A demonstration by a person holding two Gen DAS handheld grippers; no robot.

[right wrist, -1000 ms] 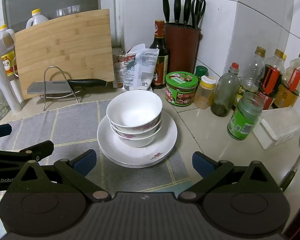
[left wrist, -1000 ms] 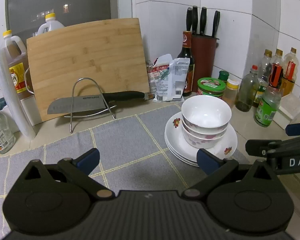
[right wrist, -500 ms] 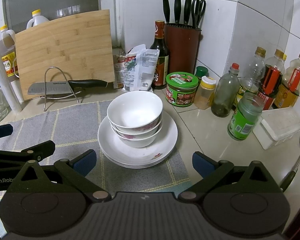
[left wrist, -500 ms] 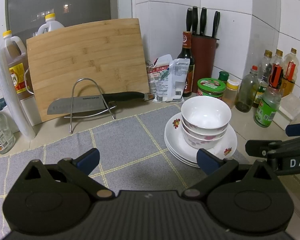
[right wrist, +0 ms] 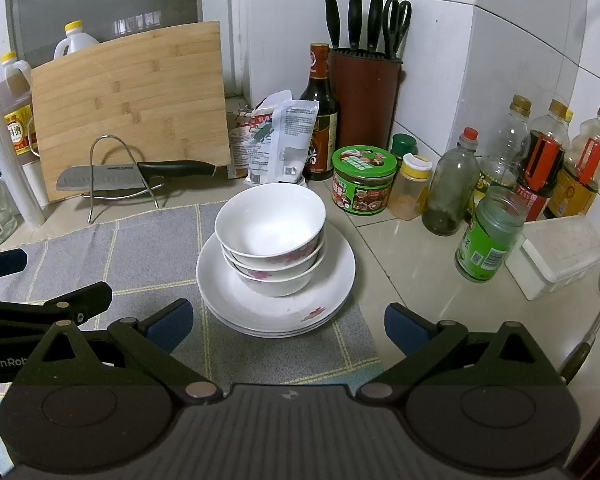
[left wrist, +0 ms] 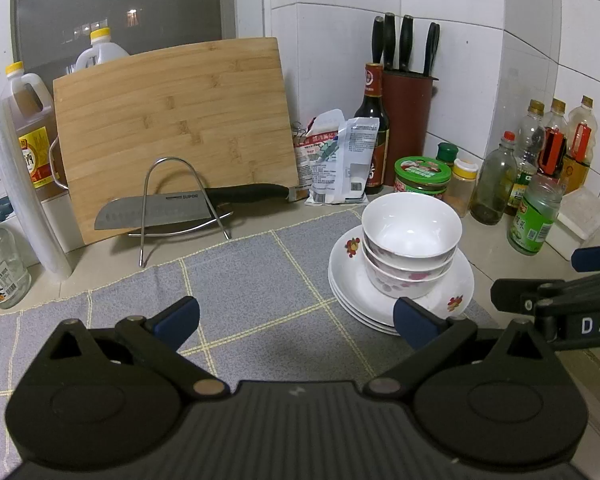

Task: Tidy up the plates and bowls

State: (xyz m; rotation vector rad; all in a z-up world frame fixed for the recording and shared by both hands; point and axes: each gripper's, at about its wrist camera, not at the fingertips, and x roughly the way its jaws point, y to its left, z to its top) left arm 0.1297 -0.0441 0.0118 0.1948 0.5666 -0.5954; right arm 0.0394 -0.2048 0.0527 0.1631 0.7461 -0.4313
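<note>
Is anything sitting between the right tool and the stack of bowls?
Nothing visible. The right tool is open, with only the plates under the stack of bowls and bare grey mat ahead of it.

Both grippers hang level, side by side. The left gripper (left wrist: 296, 318) fills the lower frame of its own view, fingers spread wide with nothing between them. The right gripper (right wrist: 288, 326) sits likewise, blue pads (right wrist: 404, 328) far apart, empty.
</note>
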